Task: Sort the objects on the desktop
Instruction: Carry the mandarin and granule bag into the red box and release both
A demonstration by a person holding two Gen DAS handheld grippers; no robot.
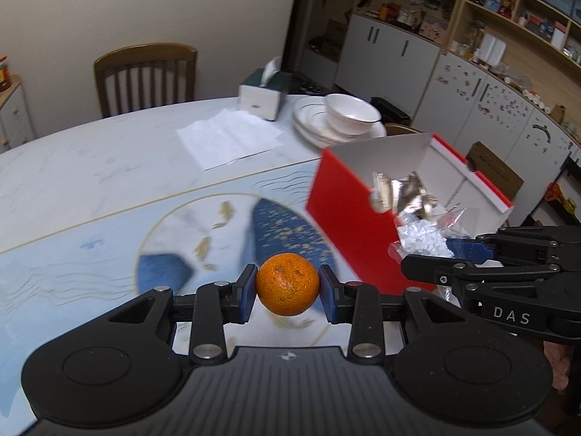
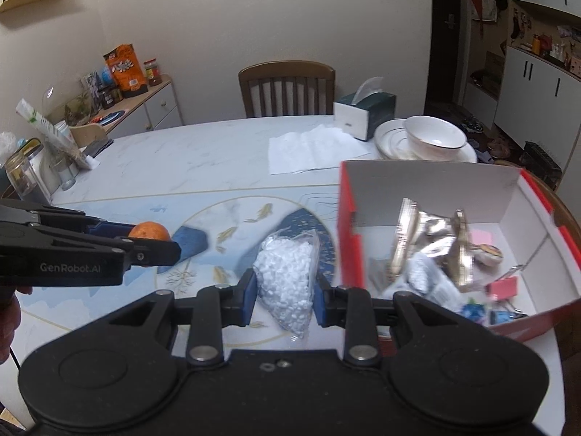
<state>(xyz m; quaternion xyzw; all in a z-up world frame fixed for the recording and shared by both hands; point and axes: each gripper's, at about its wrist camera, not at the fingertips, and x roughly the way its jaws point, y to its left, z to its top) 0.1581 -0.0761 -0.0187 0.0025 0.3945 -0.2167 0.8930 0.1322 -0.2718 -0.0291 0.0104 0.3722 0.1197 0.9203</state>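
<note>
My left gripper (image 1: 287,287) is shut on an orange tangerine (image 1: 287,283) and holds it above the blue patterned mat (image 1: 109,254). The tangerine also shows in the right wrist view (image 2: 149,231), between the left gripper's fingers (image 2: 152,250). My right gripper (image 2: 283,292) is shut on a clear bag of white pellets (image 2: 287,279), held above the mat just left of the red box (image 2: 348,239). The bag (image 1: 425,239) also shows in the left wrist view, in front of the box (image 1: 348,218). The box holds foil packets (image 2: 428,239), binder clips and other small items.
A stack of white plates with a bowl (image 1: 348,112), a tissue box (image 1: 265,94) and sheets of paper (image 1: 228,138) lie on the marble table (image 1: 90,167) behind the mat. A wooden chair (image 2: 287,87) stands at the far side. Jars (image 2: 21,174) stand at the left.
</note>
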